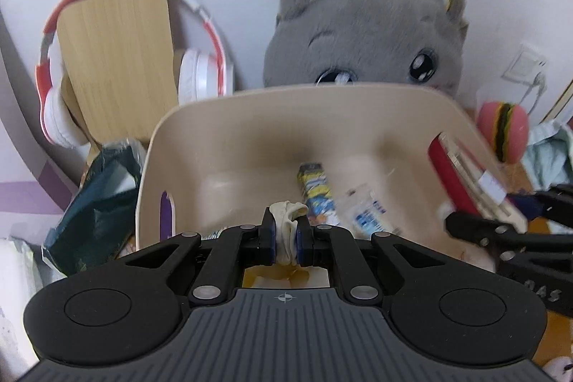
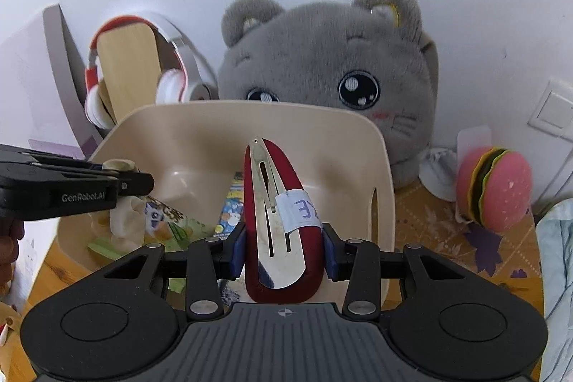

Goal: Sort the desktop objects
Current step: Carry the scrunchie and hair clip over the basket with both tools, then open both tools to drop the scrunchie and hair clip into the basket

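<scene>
Both our claws are loaded above the beige plastic bin [image 2: 379, 174]: left gripper [image 1: 286, 235] clenched on a crumpled cream cloth scrap [image 1: 288, 221], right gripper [image 2: 284, 251] clamping a dark-red velvet snap hair clip [image 2: 279, 213], so next we judge we should release them inside.

A grey plush cat [image 2: 322, 88], red-white headphones [image 1: 200, 74] and, seemingly, a toy burger [image 2: 492, 187].

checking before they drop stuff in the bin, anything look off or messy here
Nothing damaged or spilled. The only oddity: the red hair clip in the right gripper has a paper label wrapped around it. The left gripper holds a crumpled cream cloth over the beige bin.
</scene>
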